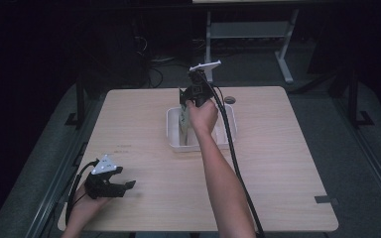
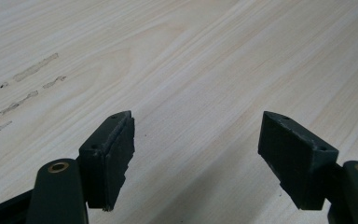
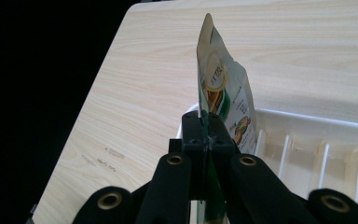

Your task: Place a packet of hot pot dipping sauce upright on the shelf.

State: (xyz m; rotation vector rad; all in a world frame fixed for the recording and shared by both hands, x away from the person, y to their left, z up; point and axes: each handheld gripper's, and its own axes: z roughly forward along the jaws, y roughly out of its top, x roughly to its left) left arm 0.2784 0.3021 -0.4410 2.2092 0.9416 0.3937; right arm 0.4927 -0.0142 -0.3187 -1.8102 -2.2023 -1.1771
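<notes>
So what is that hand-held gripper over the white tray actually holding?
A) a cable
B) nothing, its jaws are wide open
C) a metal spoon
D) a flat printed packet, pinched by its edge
D: in the right gripper view the right hand-held gripper has its jaws closed on the edge of a printed packet, held upright over the white tray.

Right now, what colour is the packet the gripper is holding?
The packet is mostly cream, with green and orange pictures. The right gripper view shows it best.
</notes>
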